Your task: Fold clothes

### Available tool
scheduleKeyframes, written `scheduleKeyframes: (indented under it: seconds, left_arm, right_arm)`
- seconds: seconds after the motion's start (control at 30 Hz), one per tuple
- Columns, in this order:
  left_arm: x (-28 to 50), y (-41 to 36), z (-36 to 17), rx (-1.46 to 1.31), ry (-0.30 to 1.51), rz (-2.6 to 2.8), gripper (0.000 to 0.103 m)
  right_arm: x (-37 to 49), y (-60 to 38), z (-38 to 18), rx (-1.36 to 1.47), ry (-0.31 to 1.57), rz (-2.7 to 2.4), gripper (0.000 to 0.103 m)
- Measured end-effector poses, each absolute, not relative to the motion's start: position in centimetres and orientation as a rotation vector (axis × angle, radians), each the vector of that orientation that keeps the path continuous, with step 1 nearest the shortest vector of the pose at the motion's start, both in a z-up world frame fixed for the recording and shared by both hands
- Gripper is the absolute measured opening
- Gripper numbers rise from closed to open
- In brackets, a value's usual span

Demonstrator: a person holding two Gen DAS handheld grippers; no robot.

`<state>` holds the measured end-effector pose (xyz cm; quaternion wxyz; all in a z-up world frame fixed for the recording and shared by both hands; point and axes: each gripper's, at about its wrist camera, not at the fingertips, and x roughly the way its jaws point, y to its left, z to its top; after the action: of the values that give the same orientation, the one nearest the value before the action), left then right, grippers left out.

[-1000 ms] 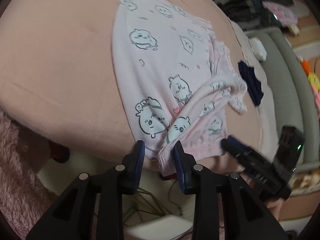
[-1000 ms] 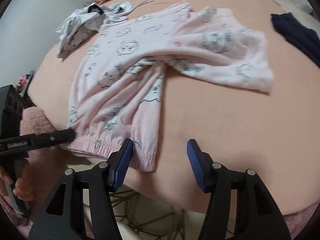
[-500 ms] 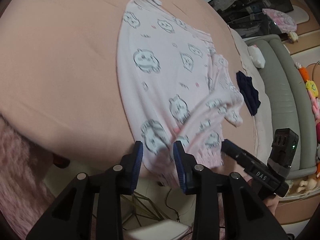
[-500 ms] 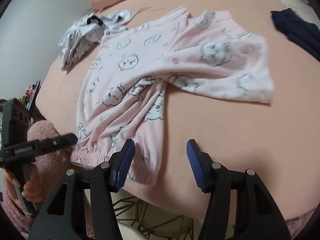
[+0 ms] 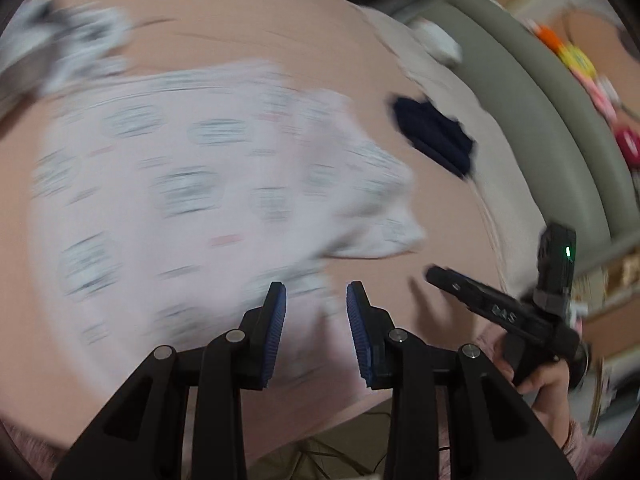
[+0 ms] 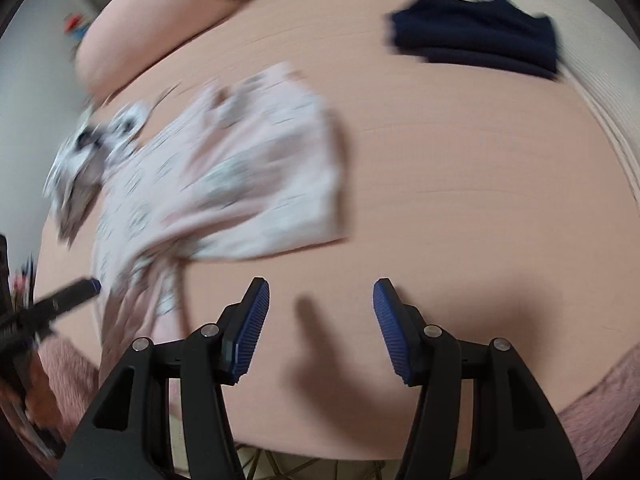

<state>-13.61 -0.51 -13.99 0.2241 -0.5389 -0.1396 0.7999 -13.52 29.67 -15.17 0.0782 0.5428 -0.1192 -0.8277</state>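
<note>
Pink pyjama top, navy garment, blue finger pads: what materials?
Pink pyjama top: looks like soft, thin knit, likely cotton jersey, matte; it drapes limp and wrinkles, though motion blur hides the weave. Navy garment: thicker matte fabric, probably knit; its folded layers hold bulk. Finger pads: blue ribbed rubber or soft plastic, judging by fine parallel grooves and dull sheen, on black hard plastic.
</note>
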Motion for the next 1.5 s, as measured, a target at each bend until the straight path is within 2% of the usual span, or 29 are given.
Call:
scheduleKeyframes:
  seconds: [0.17, 0.33, 0.43, 0.47, 0.5, 0.63, 0.77, 0.9, 1.13, 1.3, 1.5]
  left_arm:
    - [-16.1, 9.3, -15.4, -1.476, -0.049, 2.184, 0.033]
    - [-16.4, 15.0, -17.2, -1.454, 0.288, 2.208, 0.035]
    - [-16.5, 16.2, -18.1, -1.407, 0.378, 2.253, 0.035]
    - [-16.7, 16.1, -18.1, -1.392, 0.36, 2.273, 0.026]
    - [-17.0, 15.8, -18.0, -1.393, 0.326, 2.293, 0.005]
    - [-17.5, 10.2, -14.7, -1.353, -0.013, 2.384, 0.005]
    - [-17.5, 1.0, -10.8, -1.285, -0.287, 2.503, 0.005]
    - [-19.0, -9.8, -10.0, -1.295, -0.537, 2.597, 0.005]
    - [-22.2, -19.4, -13.4, -1.382, -0.725, 2.644, 0.005]
    - [-24.4, -21.4, -16.8, -1.484, -0.769, 2.566, 0.005]
    - [-25.0, -20.9, -19.0, -1.5, -0.75, 2.504, 0.009]
  right_arm:
    - [-13.7, 33.9, -15.3, 1.619, -0.422, -2.564, 0.056]
    - [-13.0, 36.4, -16.6, 1.629, -0.485, -2.569, 0.056]
    - [-13.1, 36.7, -16.5, 1.615, -0.46, -2.568, 0.056]
    - [-13.2, 36.5, -16.4, 1.614, -0.437, -2.572, 0.056]
    - [-13.3, 36.3, -16.4, 1.616, -0.409, -2.574, 0.056]
    - [-13.5, 35.6, -16.2, 1.62, -0.344, -2.561, 0.058]
    - [-14.2, 34.9, -15.3, 1.599, -0.359, -2.517, 0.058]
    - [-16.2, 31.8, -13.8, 1.556, -0.269, -2.48, 0.058]
    - [-22.1, 24.4, -12.1, 1.488, -0.16, -2.387, 0.058]
    - [-26.8, 18.8, -11.3, 1.413, -0.019, -2.364, 0.058]
    - [-32.0, 14.0, -13.4, 1.419, 0.153, -2.36, 0.058]
